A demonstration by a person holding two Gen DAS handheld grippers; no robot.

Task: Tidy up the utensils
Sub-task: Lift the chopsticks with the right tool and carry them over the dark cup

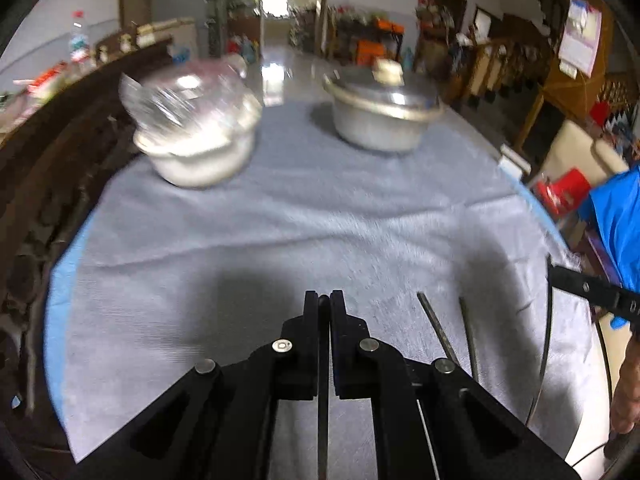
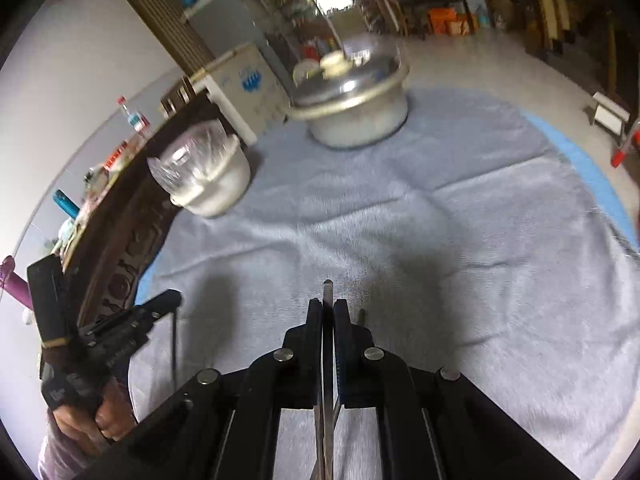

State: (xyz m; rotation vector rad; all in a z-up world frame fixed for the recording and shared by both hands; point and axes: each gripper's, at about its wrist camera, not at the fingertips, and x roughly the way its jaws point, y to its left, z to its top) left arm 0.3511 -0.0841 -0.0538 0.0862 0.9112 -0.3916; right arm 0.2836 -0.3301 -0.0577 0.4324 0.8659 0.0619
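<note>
Each gripper, left (image 1: 324, 300) and right (image 2: 327, 308), is clenched on a thin metal utensil (likely chopsticks) above the grey cloth (image 1: 320, 216).

A grey cloth (image 1: 280, 216) is spread over the table. On it, well apart, are set a lidded metal pot (image 1: 382, 114) and a bowl (image 1: 200, 152), seemingly covered with clear plastic.
</note>
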